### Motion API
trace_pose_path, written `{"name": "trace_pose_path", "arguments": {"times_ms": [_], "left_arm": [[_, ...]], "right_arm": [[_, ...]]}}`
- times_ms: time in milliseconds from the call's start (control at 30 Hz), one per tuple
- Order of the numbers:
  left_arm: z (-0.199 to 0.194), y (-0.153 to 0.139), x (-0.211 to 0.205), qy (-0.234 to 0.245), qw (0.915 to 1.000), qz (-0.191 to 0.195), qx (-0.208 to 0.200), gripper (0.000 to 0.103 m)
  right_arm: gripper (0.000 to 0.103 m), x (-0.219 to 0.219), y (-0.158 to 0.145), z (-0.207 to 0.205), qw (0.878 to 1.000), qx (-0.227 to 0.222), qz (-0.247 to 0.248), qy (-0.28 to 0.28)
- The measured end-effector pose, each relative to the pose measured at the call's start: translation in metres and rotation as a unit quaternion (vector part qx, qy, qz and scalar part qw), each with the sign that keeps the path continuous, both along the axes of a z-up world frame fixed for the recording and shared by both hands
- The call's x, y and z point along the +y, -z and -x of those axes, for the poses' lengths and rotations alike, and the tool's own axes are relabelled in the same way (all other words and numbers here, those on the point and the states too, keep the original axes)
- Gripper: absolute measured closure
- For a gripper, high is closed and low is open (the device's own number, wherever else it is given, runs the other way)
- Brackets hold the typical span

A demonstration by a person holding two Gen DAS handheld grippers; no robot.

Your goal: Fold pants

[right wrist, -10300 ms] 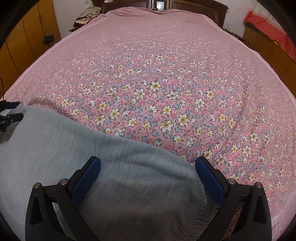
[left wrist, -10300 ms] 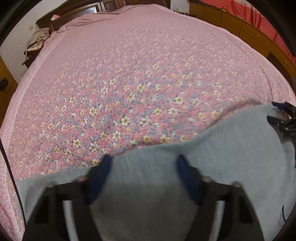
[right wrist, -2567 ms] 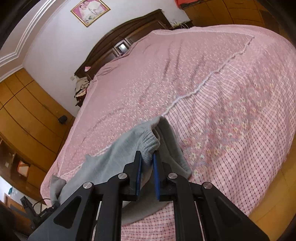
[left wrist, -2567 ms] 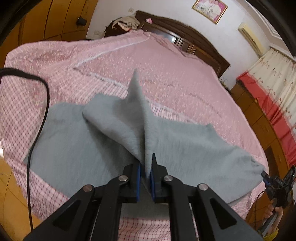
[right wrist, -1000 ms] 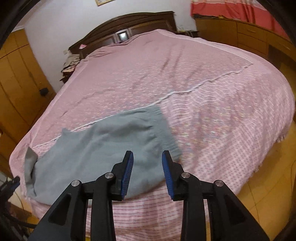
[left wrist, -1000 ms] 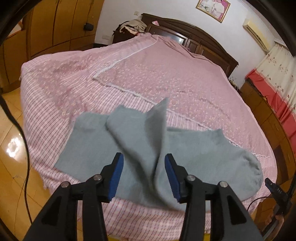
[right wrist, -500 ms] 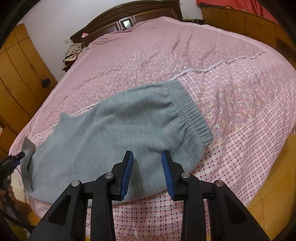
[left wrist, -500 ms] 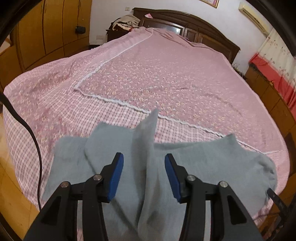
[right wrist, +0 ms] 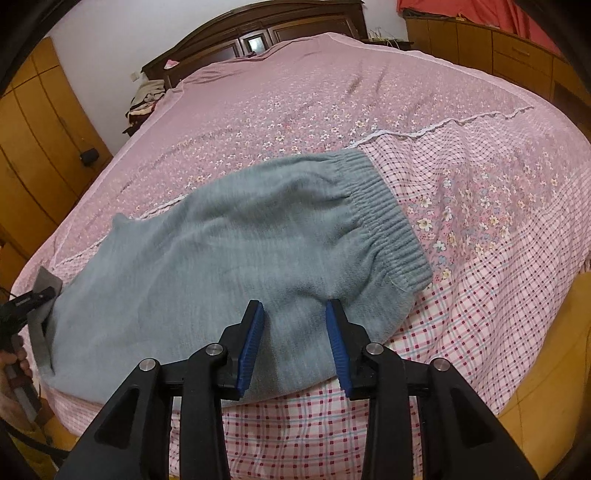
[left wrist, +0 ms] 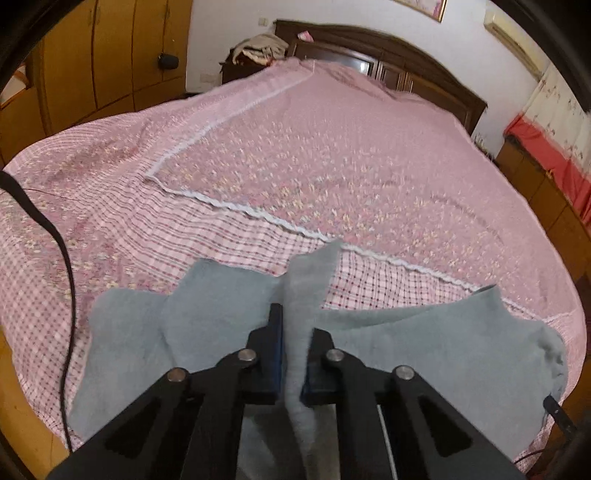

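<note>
The grey pants (left wrist: 424, 350) lie spread across the near end of the bed, with the ribbed waistband (right wrist: 388, 221) at the right in the right wrist view. A ridge of the leg fabric stands up between the pads of my left gripper (left wrist: 295, 317), which is shut on it. That gripper also shows at the far left edge of the right wrist view as the left gripper (right wrist: 29, 299), at the leg ends. My right gripper (right wrist: 293, 314) hovers over the near edge of the pants (right wrist: 240, 251) below the waistband. Its jaws are opening, with cloth under the gap and the blue pads not pressing on it.
The pink flowered bedspread (left wrist: 332, 166) covers a wide bed with a dark wooden headboard (right wrist: 258, 29). Wooden wardrobes (left wrist: 92, 66) stand along the side. A black cable (left wrist: 62, 251) hangs over the bed's left edge. A hand (right wrist: 11, 362) holds the left tool.
My left gripper's jaws went from wide apart to shut on the raised fold of the pants, and it came closer to the cloth. The right gripper sank toward the pants' near edge.
</note>
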State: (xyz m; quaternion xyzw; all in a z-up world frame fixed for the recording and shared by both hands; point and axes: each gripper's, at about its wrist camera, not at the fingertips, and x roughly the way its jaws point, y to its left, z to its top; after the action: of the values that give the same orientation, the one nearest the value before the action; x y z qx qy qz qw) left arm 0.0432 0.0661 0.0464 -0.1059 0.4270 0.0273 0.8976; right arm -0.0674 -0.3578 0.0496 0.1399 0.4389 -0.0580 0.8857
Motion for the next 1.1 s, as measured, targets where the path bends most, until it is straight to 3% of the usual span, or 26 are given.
{"name": "trace_pose_path", "arguments": {"times_ms": [133, 300, 767, 933, 1100], "left_arm": [[0.018, -0.016, 0.018, -0.018, 0.9993, 0.012, -0.029, 0.098], [0.042, -0.02, 0.046, -0.05, 0.9981, 0.009, -0.036, 0.098], [0.099, 0.02, 0.097, -0.113, 0.9934, 0.011, 0.014, 0.098], [0.1, 0.03, 0.1, -0.112, 0.9932, 0.022, 0.023, 0.098], [0.101, 0.034, 0.1, -0.109, 0.9934, 0.026, 0.023, 0.098]], "right_arm": [[0.065, 0.005, 0.0, -0.002, 1.0, 0.002, 0.011, -0.001], [0.063, 0.006, -0.001, -0.002, 1.0, 0.004, 0.015, 0.0], [0.063, 0.018, -0.016, -0.007, 1.0, 0.008, 0.023, -0.01], [0.063, 0.047, -0.026, -0.022, 0.998, 0.013, 0.028, -0.063], [0.063, 0.102, -0.035, -0.056, 0.985, 0.023, 0.03, -0.168]]}}
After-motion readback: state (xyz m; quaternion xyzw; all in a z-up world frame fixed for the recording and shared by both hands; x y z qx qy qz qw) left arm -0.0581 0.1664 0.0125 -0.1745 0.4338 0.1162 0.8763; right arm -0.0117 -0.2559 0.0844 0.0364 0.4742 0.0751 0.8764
